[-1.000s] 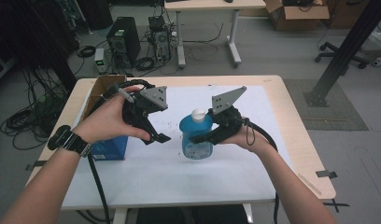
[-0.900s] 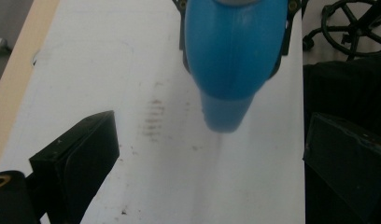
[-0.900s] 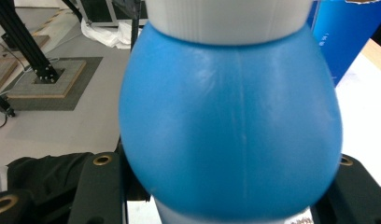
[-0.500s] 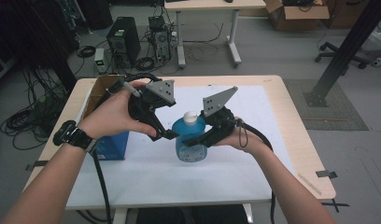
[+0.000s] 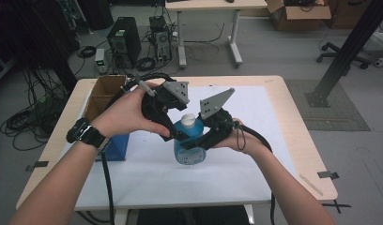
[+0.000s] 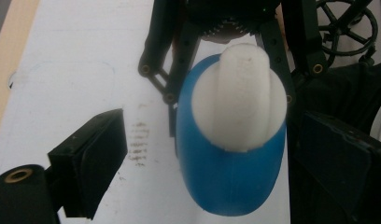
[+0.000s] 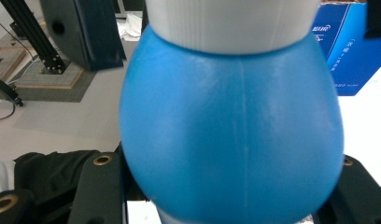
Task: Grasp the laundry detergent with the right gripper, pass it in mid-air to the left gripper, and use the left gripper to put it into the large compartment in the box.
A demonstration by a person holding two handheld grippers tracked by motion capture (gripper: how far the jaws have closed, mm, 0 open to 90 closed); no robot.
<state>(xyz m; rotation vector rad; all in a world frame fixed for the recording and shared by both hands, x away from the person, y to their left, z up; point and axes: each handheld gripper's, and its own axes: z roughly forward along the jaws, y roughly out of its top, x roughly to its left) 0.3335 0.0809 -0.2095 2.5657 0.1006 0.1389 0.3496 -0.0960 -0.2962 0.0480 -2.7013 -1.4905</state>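
Note:
A blue bottle (image 5: 189, 149) with a white cap (image 5: 188, 119) stands on the white sheet at the table's middle. My right gripper (image 5: 202, 140) is shut on the bottle's round body from the right; in the right gripper view the blue bottle (image 7: 230, 116) bulges between the two jaws of that gripper (image 7: 226, 198). My left gripper (image 5: 176, 133) comes in from the left and above, open. In the left gripper view its pads (image 6: 93, 168) stand apart on either side of the bottle (image 6: 226, 182) and white cap (image 6: 240, 102), touching neither.
A blue carton (image 5: 113, 145) stands at the table's left, under the left forearm, with an open cardboard box (image 5: 105, 91) behind it. The white sheet (image 5: 255, 164) covers most of the wooden table (image 5: 297, 122). The blue carton (image 7: 352, 46) stands behind the bottle.
The right gripper has carried the bottle a little left and nearer. The left gripper has moved right and down until its open jaws straddle the cap.

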